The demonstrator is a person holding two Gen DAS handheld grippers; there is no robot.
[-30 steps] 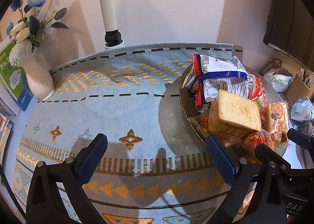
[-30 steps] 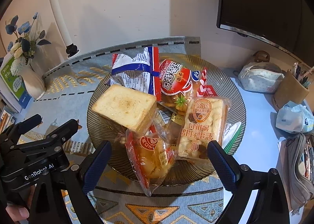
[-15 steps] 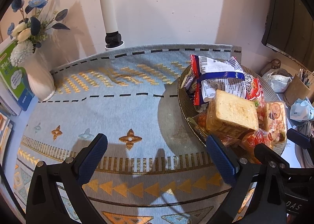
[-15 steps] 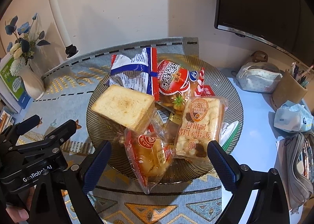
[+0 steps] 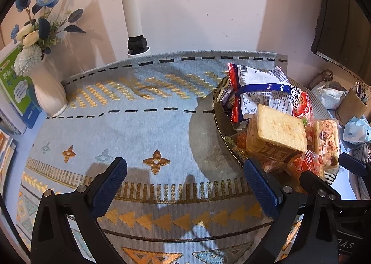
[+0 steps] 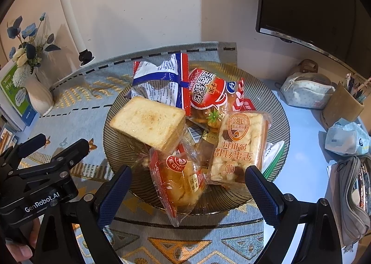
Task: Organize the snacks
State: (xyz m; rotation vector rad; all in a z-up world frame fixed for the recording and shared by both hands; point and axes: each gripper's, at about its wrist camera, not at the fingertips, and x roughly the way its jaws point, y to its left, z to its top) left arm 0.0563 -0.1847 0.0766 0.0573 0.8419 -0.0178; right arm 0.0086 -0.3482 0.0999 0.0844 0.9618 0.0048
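A round ribbed glass plate point(image 6: 276, 106) holds several wrapped snacks: a toast pack point(image 6: 148, 120), a white and blue bag point(image 6: 162, 78), a red bag point(image 6: 206, 92), a puffed-rice bar point(image 6: 238, 146) and a small red-edged pastry pack point(image 6: 180, 178). My right gripper point(image 6: 189, 183) is open and empty, just in front of the plate with the pastry pack between its fingers' line. My left gripper point(image 5: 185, 178) is open and empty over the blue mat point(image 5: 139, 120), left of the plate point(image 5: 219, 115). The toast pack also shows in the left wrist view point(image 5: 278, 134).
A white vase of blue flowers point(image 5: 46, 88) and green books point(image 5: 16, 92) stand at the far left. A white lamp pole point(image 5: 131, 4) rises by the wall. A monitor point(image 6: 313, 2), pouch point(image 6: 306, 90), pen cup point(image 6: 343, 106) and tissue pack point(image 6: 345, 136) sit right.
Both grippers have shifted slightly; the plate sits a little further right in the left view and a little closer in the right view. Jaws stay open.
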